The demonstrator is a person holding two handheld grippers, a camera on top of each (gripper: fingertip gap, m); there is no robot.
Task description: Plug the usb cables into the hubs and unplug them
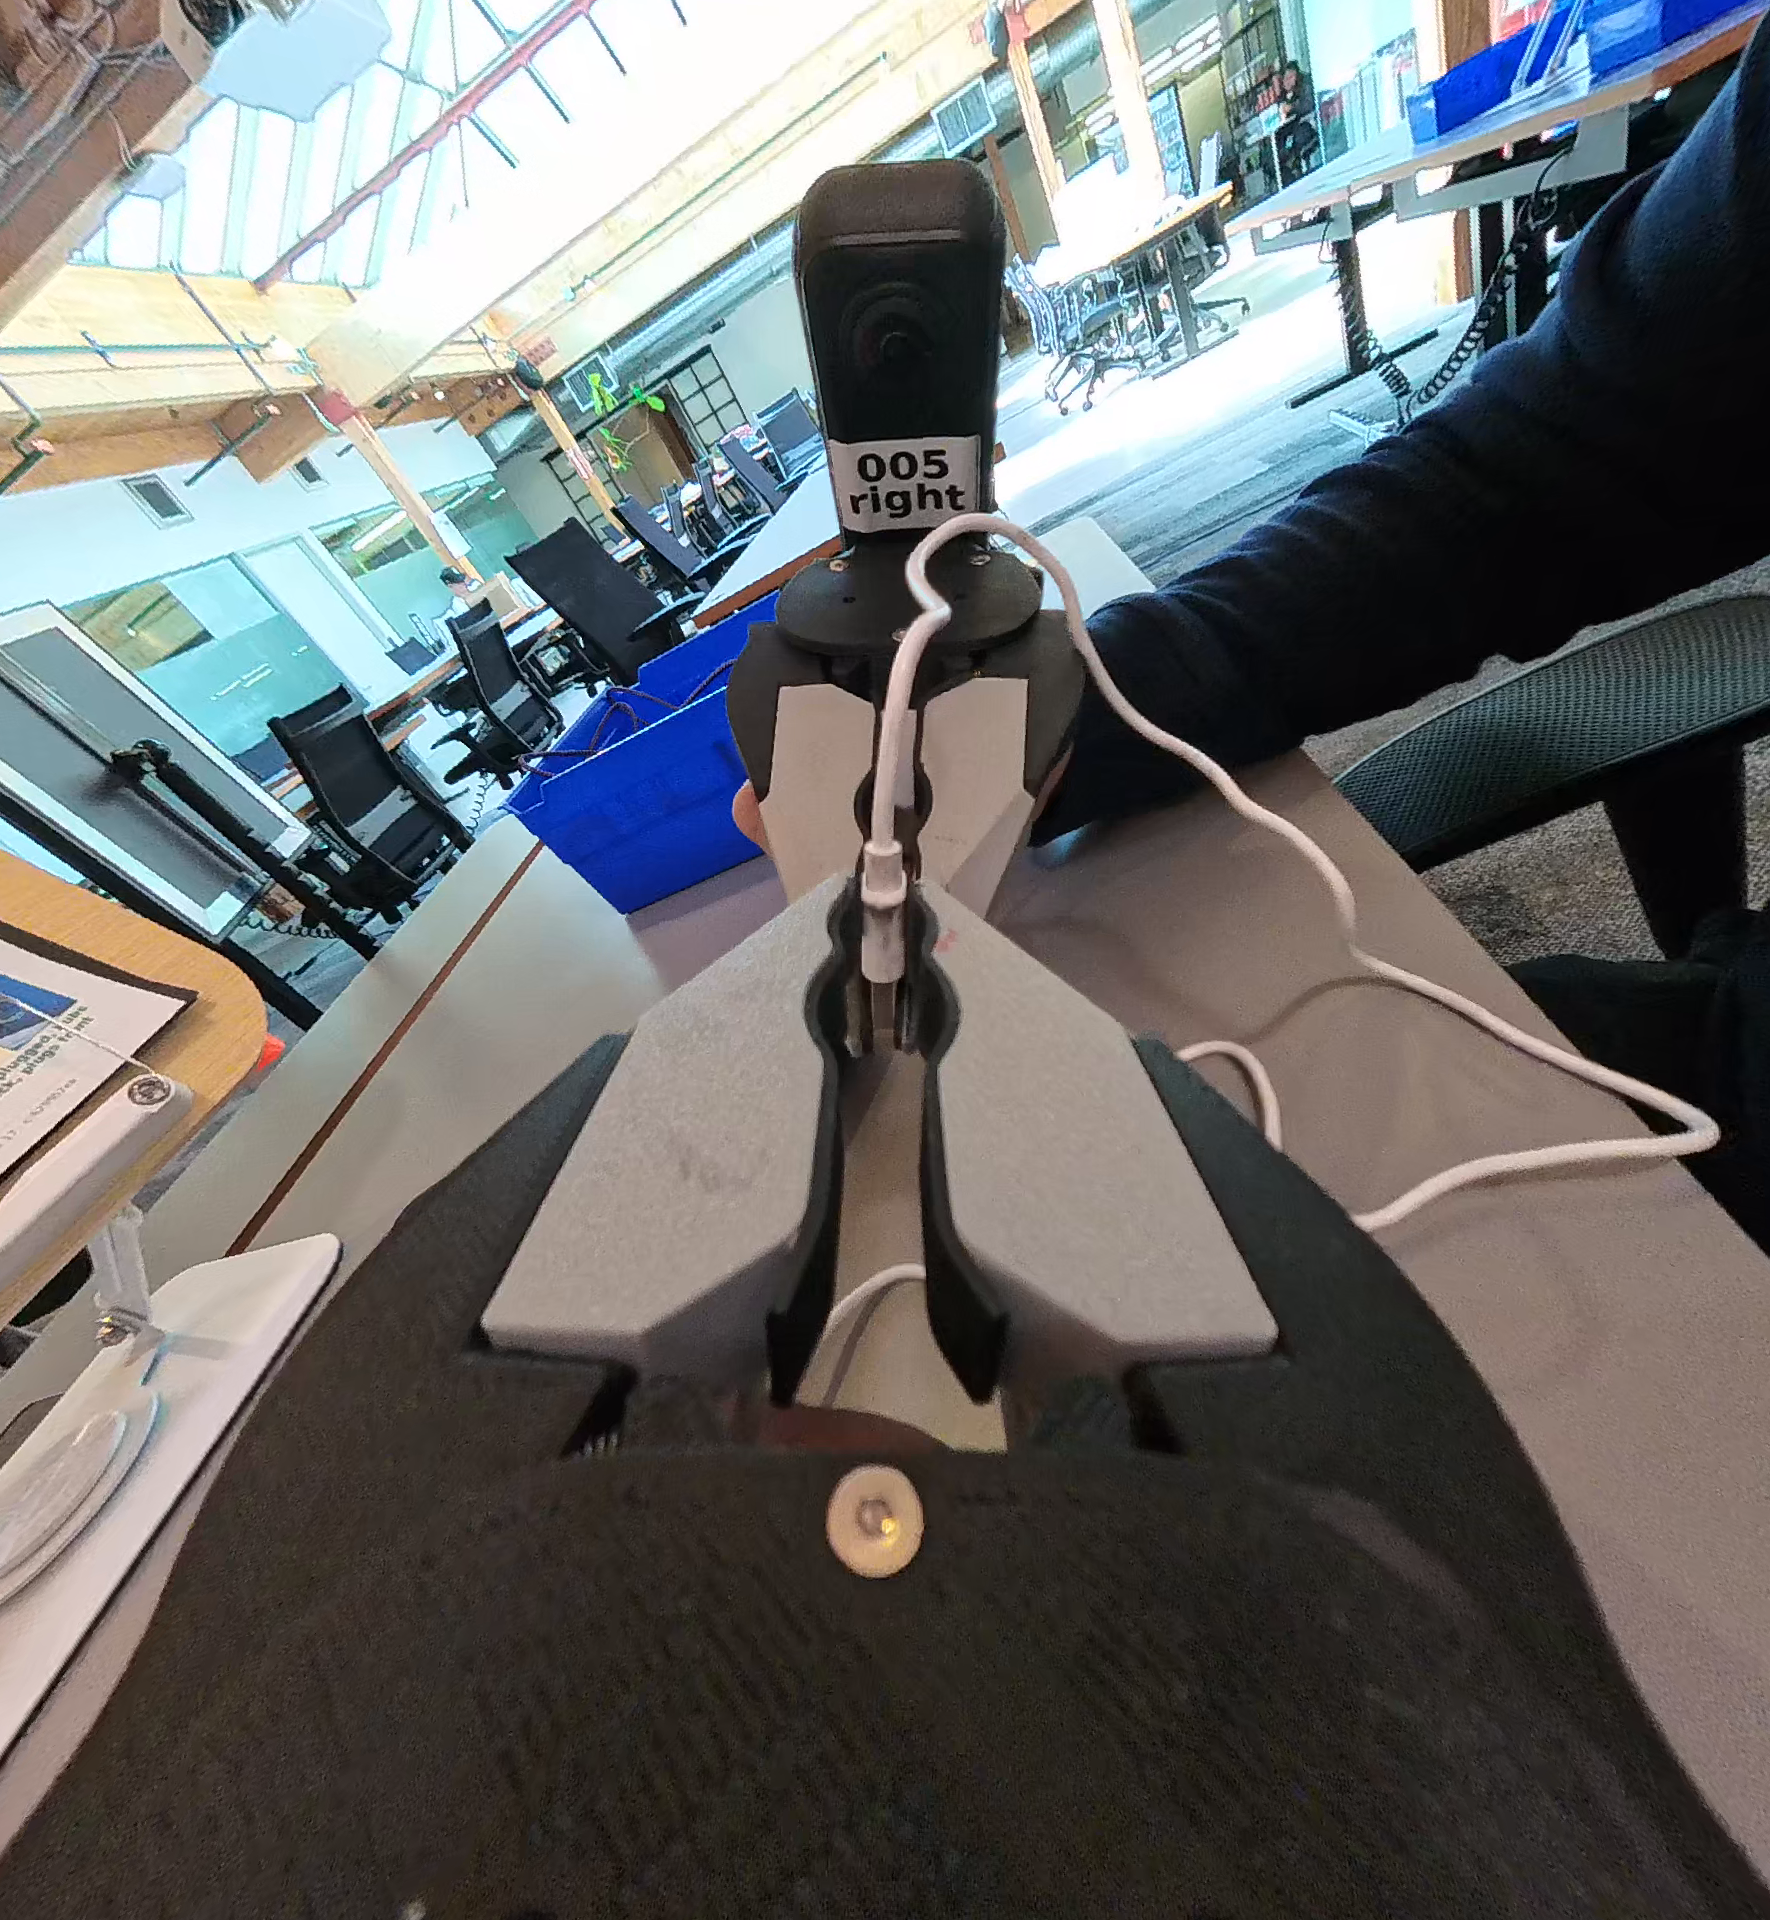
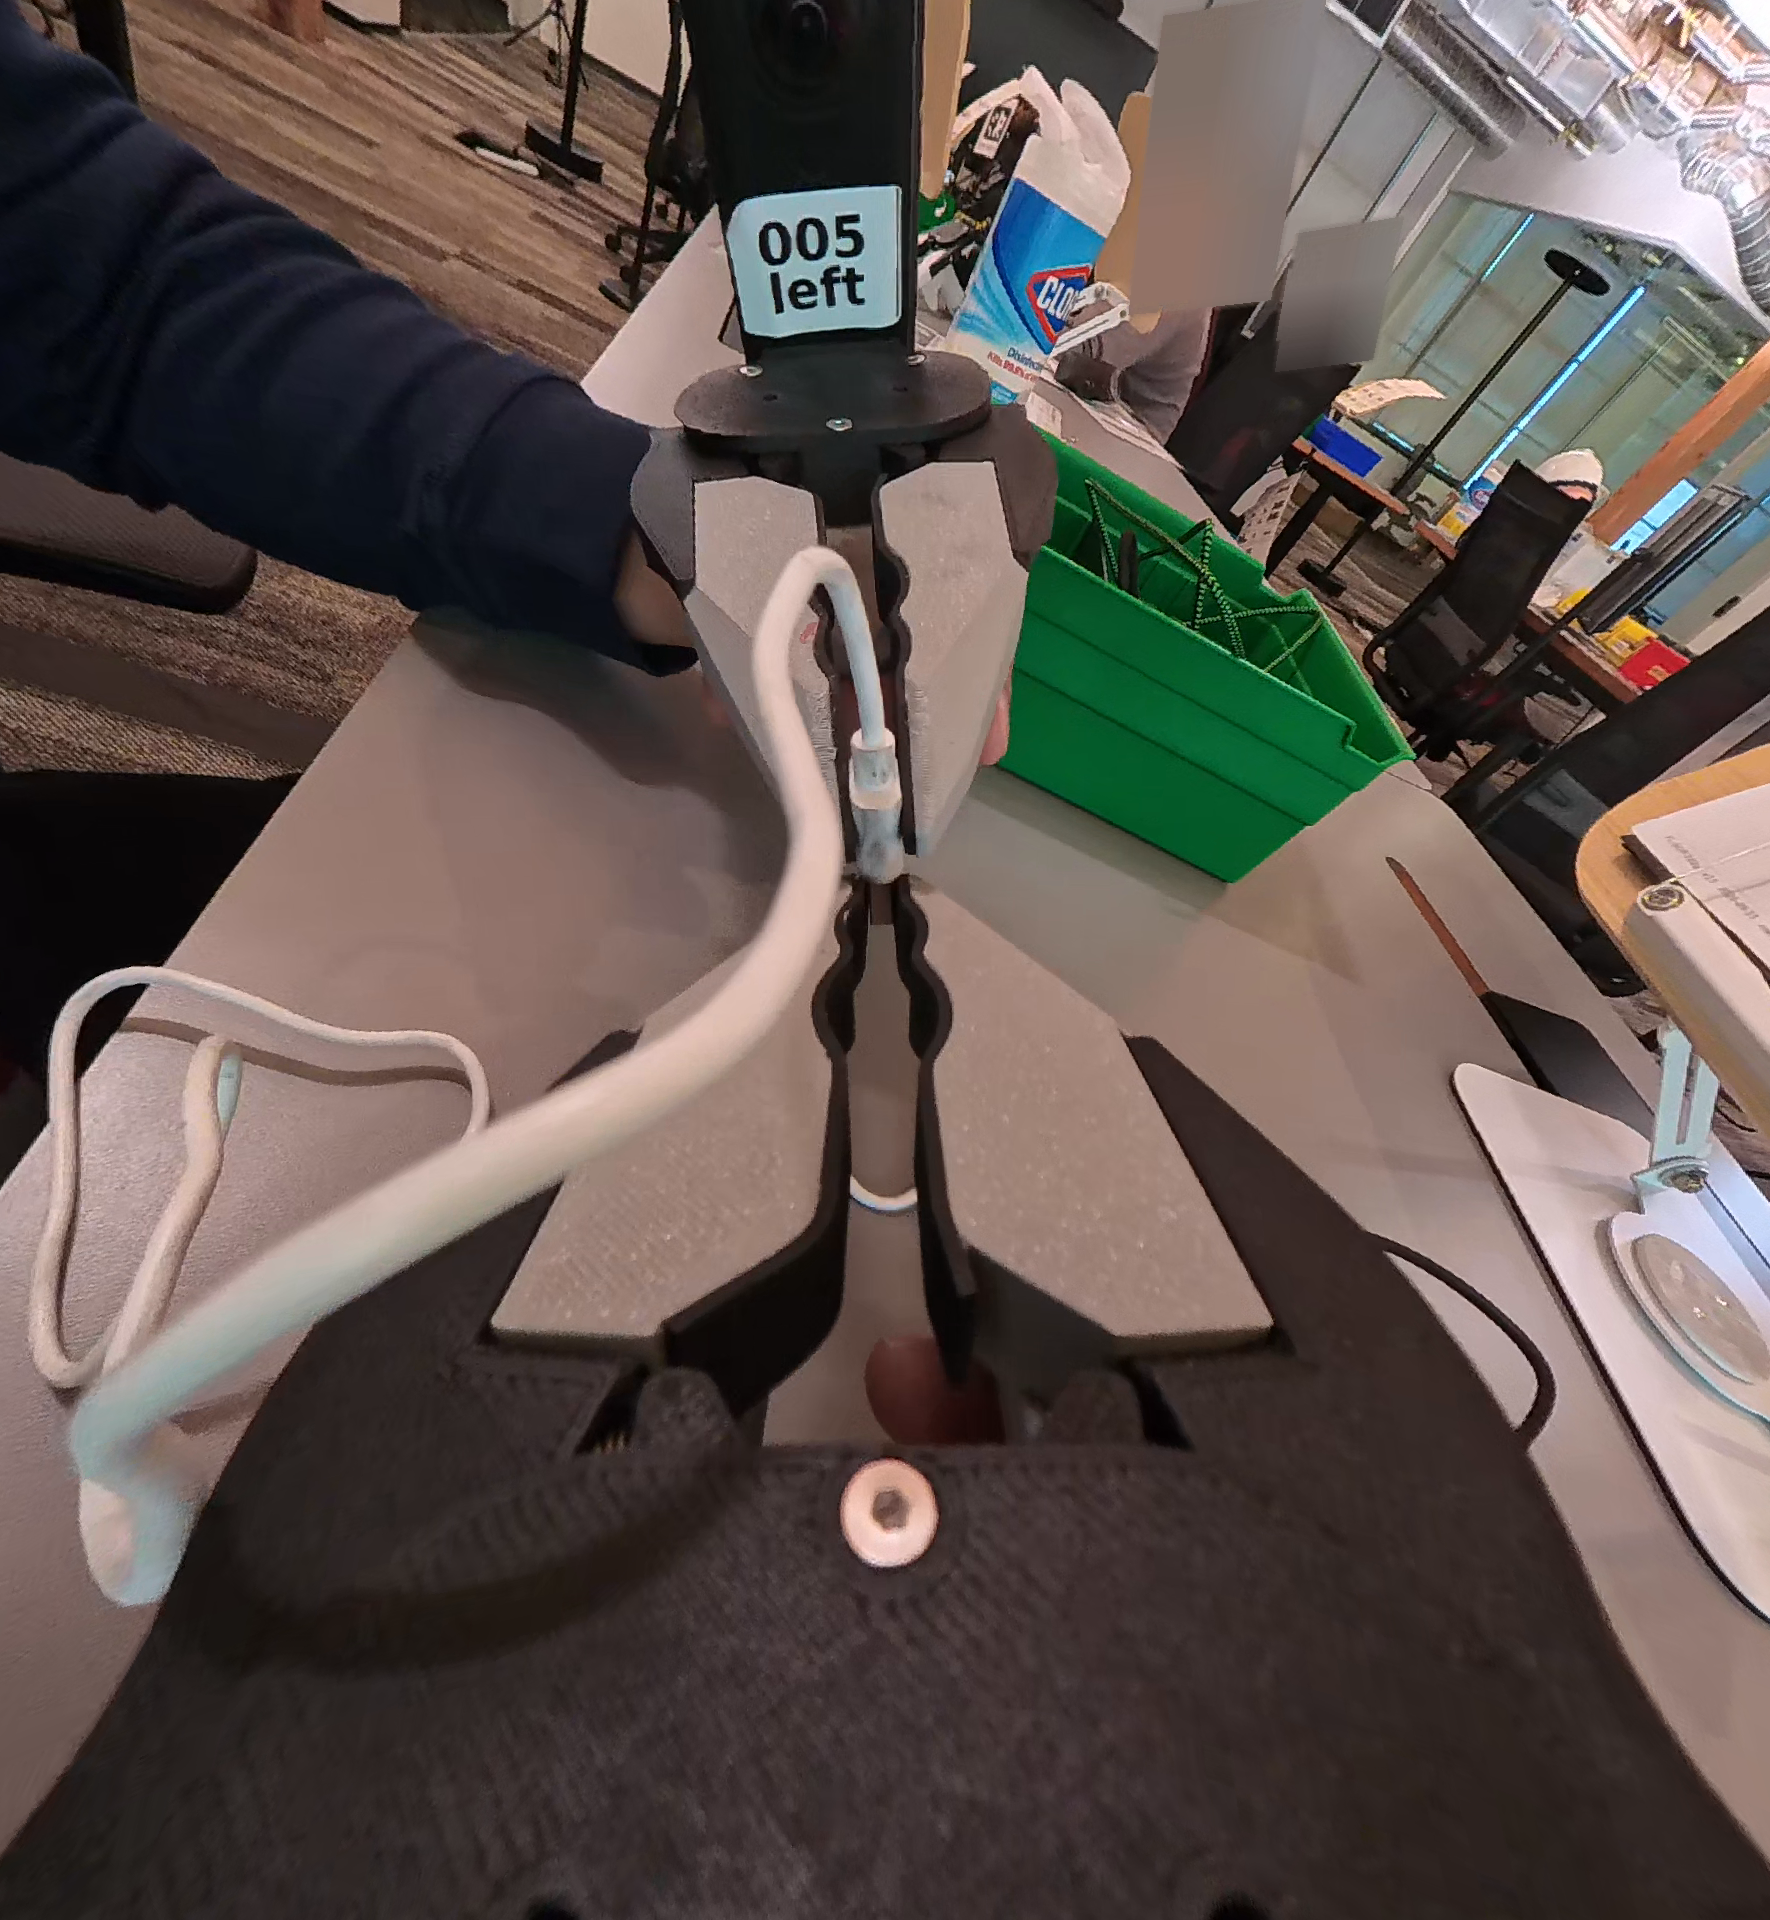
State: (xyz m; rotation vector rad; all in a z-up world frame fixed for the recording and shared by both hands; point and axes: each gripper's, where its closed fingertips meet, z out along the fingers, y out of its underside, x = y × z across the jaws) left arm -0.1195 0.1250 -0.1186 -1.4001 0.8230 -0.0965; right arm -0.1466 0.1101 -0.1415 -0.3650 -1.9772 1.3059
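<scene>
My two grippers meet tip to tip above the grey table (image 1: 1504,1382). A white USB plug (image 1: 881,930) sits between the tips of my left gripper (image 1: 879,914), which is shut on it. My right gripper (image 1: 893,871) faces it, shut around the white USB cable (image 1: 1307,842) just behind the plug. In the right wrist view my right gripper (image 2: 876,899) is shut at the end of the plug (image 2: 876,795), which lies between the fingers of the left gripper (image 2: 886,844). The cable (image 2: 590,1101) loops down to the table on the left. No hub is in view.
A blue bin (image 1: 642,821) stands behind the right gripper. A green bin (image 2: 1172,717) stands behind the left one. A white stand (image 2: 1691,1299) carrying a tilted board is at the table's side. A thin black cable (image 2: 1515,1351) and a brown-handled tool (image 2: 1442,935) lie near it.
</scene>
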